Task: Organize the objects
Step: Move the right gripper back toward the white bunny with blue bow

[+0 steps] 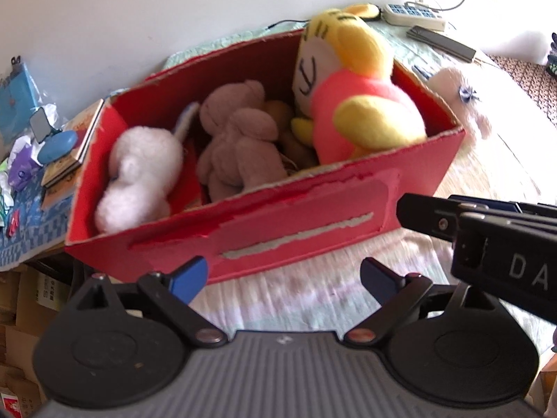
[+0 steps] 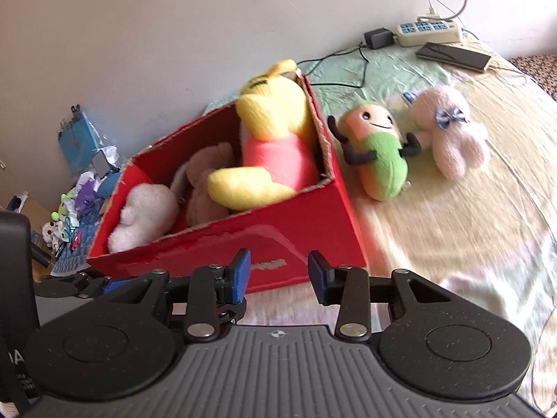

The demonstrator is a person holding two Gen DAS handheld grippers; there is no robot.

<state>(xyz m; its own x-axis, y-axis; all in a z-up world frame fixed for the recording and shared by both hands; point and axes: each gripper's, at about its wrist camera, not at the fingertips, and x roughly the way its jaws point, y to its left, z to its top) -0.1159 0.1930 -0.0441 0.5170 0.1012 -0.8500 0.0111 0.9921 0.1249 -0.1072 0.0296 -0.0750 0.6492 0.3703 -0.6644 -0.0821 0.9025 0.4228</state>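
The red box (image 1: 264, 223) sits on the bed (image 2: 470, 244), open at the top and holding a yellow-and-pink plush (image 1: 362, 104), a brown bear (image 1: 236, 146) and a white plush (image 1: 139, 181). Your left gripper (image 1: 283, 278) hovers just short of the box's near wall, fingers wide apart and empty. Your right gripper (image 2: 278, 273) faces the box's near corner, fingers partly apart, gripping nothing. Right of the box lie a green plush (image 2: 379, 160) and a pale pink plush (image 2: 452, 139), with open bedding in front of them.
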